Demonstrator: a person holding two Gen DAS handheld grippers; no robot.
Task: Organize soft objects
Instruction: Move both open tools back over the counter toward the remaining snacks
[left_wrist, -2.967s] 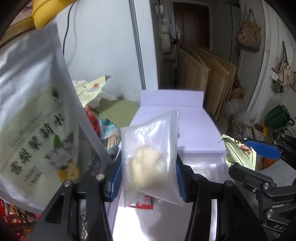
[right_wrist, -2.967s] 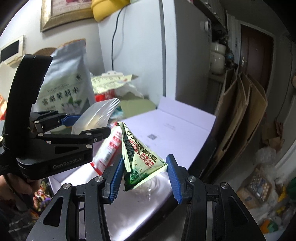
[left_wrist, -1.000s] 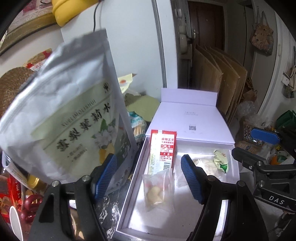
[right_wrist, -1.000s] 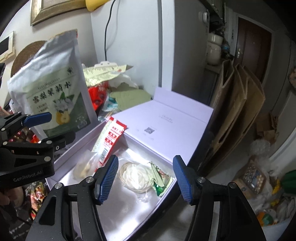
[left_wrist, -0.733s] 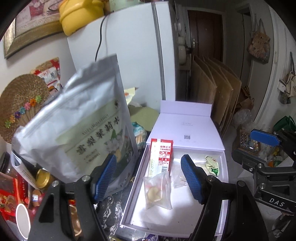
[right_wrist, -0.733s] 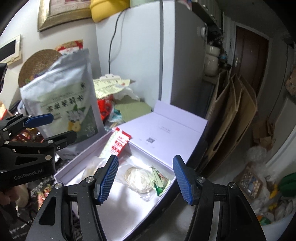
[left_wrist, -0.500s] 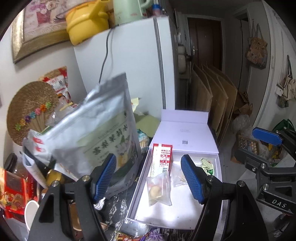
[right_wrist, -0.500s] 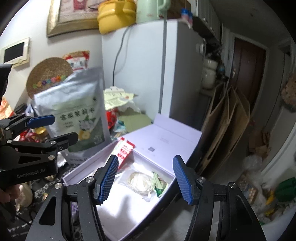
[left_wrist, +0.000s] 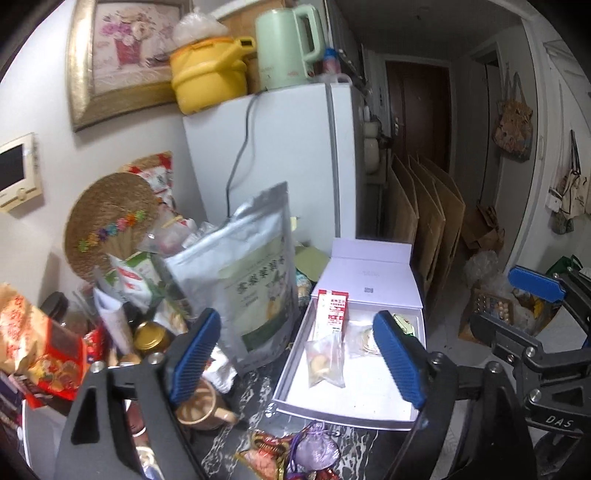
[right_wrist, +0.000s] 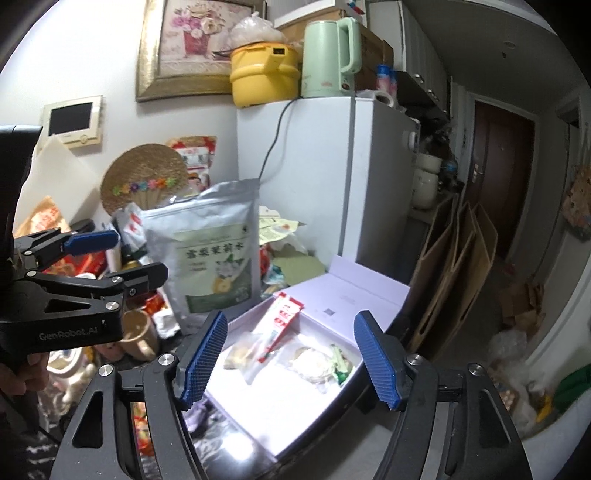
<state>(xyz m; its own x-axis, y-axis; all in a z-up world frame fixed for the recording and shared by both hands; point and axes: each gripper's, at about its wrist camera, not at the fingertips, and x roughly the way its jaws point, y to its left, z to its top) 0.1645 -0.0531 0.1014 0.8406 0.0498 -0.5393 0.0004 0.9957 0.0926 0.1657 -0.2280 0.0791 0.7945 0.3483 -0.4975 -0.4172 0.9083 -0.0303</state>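
A white box (left_wrist: 347, 402) lies open with its lid folded back. Inside it are a clear bag with a yellowish pastry (left_wrist: 325, 360), a red-and-white packet (left_wrist: 332, 310), a clear bag with a white round piece (left_wrist: 364, 338) and a green packet (left_wrist: 404, 321). My left gripper (left_wrist: 295, 315) hangs above and short of the box, its jaws opening with nothing between them. My right gripper (right_wrist: 291, 315) is also raised, jaws opening and empty. Below it lie the same pastry bag (right_wrist: 240, 354), red packet (right_wrist: 282, 325) and green packet (right_wrist: 341, 363).
A tall silver pouch (left_wrist: 251, 280) stands left of the box, against a white fridge (left_wrist: 280, 155). Snack bags, jars and a mug (left_wrist: 201, 406) crowd the left side. A purple sachet (left_wrist: 316, 446) lies before the box. Cardboard sheets (left_wrist: 424, 221) lean to the right.
Both grippers let go of the pastry bag and the green packet, which now lie in the box. They then drew back and upward, and their jaws have spread wider.
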